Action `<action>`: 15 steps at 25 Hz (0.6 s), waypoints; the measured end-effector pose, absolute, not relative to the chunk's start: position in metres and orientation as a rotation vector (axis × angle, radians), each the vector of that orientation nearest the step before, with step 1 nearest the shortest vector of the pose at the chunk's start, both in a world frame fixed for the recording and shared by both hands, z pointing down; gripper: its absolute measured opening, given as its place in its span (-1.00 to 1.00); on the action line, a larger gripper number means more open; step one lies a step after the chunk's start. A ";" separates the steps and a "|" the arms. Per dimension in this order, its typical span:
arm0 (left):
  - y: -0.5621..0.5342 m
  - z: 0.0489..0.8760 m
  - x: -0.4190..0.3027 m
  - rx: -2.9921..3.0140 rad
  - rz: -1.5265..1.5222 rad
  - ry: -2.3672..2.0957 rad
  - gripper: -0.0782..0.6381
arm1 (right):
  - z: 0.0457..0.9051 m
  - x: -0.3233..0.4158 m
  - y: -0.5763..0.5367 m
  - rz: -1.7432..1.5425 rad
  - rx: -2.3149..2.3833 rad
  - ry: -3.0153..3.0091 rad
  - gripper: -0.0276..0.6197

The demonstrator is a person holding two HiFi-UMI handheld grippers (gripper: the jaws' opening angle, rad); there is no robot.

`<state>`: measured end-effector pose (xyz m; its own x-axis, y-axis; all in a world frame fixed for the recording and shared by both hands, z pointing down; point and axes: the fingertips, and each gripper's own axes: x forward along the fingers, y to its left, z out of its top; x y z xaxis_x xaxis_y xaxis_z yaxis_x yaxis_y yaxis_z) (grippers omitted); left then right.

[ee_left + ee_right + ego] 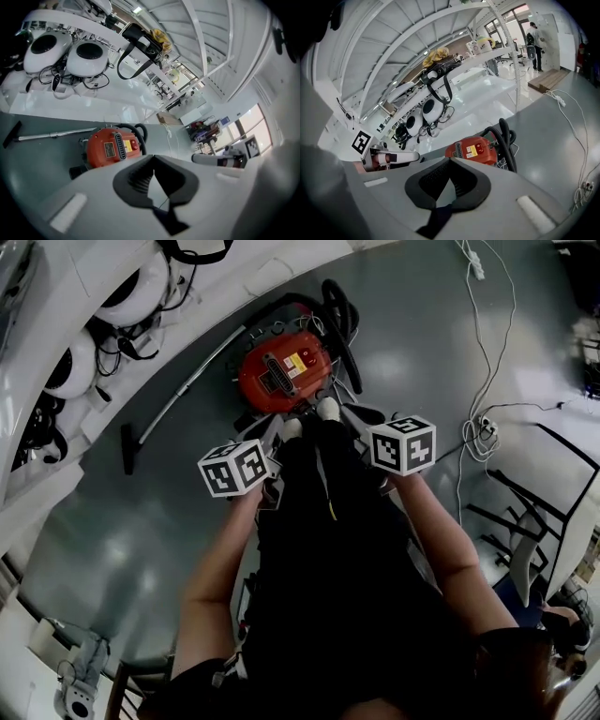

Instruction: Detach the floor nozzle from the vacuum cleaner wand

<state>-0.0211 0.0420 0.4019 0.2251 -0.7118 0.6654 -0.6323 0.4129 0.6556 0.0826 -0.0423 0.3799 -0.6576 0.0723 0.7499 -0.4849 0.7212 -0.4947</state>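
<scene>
**A:** On the grey floor (pixel 422 334), where does the floor nozzle (pixel 127 448) lie from the claws?

**B:** Around nine o'clock from the left gripper (pixel 154 180) in the head view, well apart from it. It is still on the end of the wand (pixel 183 390).

**A:** And the wand's long axis?

**B:** It runs from the nozzle up toward one or two o'clock, ending near the red canister (pixel 258 385).

**A:** Which hand is nearer?

**B:** The left, I judge. The right gripper (pixel 449 180) sits beyond the person's legs (pixel 328 521), so it has farther to go.

**A:** Are the claws holding anything?

**B:** No. Both are pressed together with nothing between the pads.

**A:** Any writing?

**B:** The canister has a yellow label (pixel 302 360) and a dark plate (pixel 277 371), both too small to read. The marker cube (pixel 234 467) on each gripper carries square markers only.
</scene>
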 end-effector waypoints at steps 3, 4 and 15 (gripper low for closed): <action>0.030 0.413 -0.024 1.260 -0.088 -1.473 -0.76 | 0.397 0.067 -0.057 0.863 0.243 -2.130 -0.93; 0.025 0.416 -0.024 1.259 -0.091 -1.478 -0.76 | 0.403 0.062 -0.063 0.856 0.223 -2.128 -0.93; -0.025 0.491 -0.043 1.199 -0.082 -1.532 -0.76 | 0.494 0.000 -0.130 0.741 0.050 -2.113 -0.93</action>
